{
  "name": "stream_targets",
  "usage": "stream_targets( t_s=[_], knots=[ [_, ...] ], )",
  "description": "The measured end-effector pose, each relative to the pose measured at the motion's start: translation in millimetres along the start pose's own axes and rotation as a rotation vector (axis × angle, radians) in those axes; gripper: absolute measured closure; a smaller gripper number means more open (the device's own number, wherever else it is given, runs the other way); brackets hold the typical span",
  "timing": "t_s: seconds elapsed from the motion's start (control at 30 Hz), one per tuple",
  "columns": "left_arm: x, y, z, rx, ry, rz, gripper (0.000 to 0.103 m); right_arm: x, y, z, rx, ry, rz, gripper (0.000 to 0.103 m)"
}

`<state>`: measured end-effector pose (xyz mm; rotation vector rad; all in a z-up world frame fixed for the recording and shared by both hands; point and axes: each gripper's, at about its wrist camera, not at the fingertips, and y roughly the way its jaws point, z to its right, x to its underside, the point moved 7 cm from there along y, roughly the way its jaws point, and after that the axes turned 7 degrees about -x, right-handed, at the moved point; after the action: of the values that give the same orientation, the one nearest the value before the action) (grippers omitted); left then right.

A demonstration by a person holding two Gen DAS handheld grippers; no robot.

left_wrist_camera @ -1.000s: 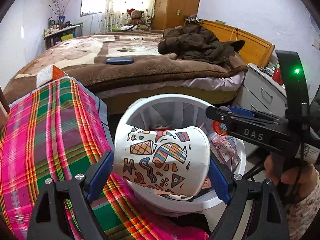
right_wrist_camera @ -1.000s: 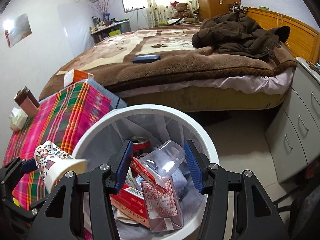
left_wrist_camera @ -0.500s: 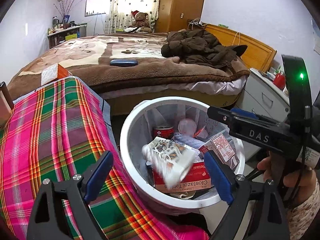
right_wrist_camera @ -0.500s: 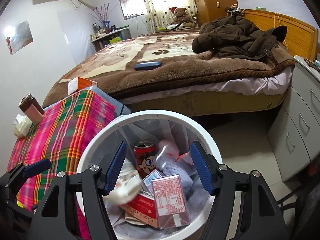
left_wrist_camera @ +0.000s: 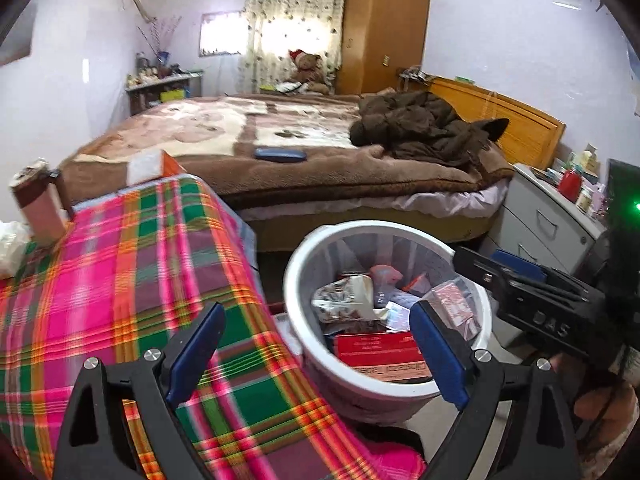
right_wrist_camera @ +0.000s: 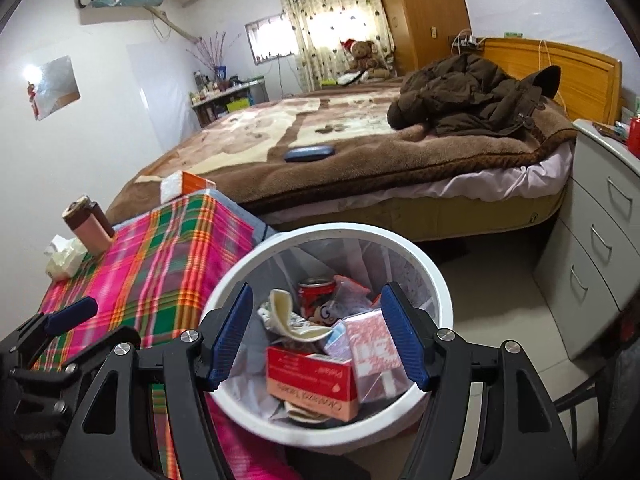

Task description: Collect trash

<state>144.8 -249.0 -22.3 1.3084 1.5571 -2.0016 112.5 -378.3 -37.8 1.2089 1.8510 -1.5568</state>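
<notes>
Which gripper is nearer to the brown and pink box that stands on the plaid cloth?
Left. The left gripper is over the plaid cloth, on the same side as the brown and pink box. The right gripper is above the white bin, further away.

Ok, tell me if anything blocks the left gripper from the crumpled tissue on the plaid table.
Nothing visible does. The left gripper is open and empty over the plaid table's near edge. Only bare cloth lies between it and the crumpled tissue at the far left. The brown-and-pink container stands just beyond the tissue, not across the path.
</notes>
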Motion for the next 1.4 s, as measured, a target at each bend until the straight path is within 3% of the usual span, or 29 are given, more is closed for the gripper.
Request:
stream_targets(
  t_s=[0.53, 1.0, 1.4],
  knots=[
    [33.4, -58.1, -65.0, -0.246, -0.073, 0.109, 0.009, 30.5, -29.0, -59.7, -0.051, -0.129, 0.065, 0.035],
    [58.0, -77.3, -89.0, -0.307, -0.138, 0.114, 0.009, 56.3, -33.5, -78.6, -0.069, -0.134, 0.054, 0.035],
    [64.4, -83.6, -95.9, -0.329, -0.14, 0.12, 0.009, 59.1, -37.1, -92.0, -0.058, -0.168, 0.072, 0.035]
  ],
)
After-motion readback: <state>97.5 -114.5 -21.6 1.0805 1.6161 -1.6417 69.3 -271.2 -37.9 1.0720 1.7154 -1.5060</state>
